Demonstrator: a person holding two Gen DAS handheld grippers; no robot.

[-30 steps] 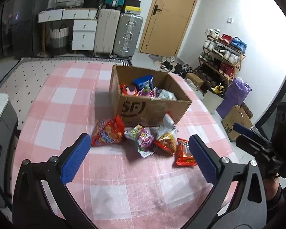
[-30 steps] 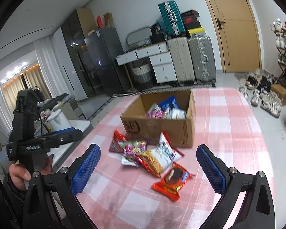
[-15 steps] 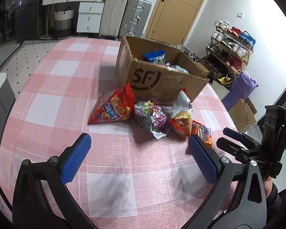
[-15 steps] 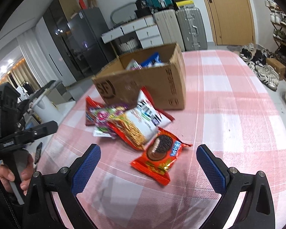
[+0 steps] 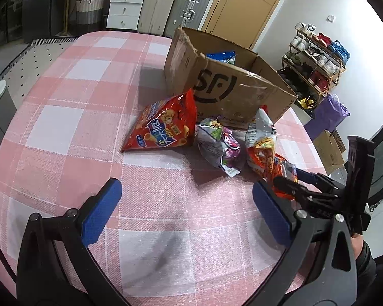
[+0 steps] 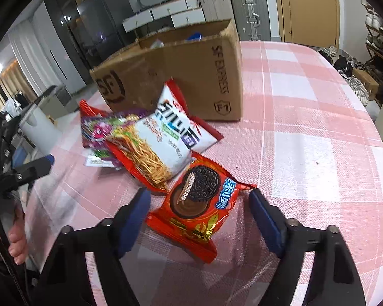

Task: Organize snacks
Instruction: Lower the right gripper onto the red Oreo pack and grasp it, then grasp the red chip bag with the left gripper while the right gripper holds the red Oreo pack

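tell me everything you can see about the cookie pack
The cookie pack is a glossy orange-red foil wrapper printed with two dark sandwich cookies and a blue label. Sealed, a little crumpled, it lies flat on the checked tablecloth. Its far corner tucks under the noodle bag. It sits between the closing jaws of the right claw, whose pads have not yet reached it.
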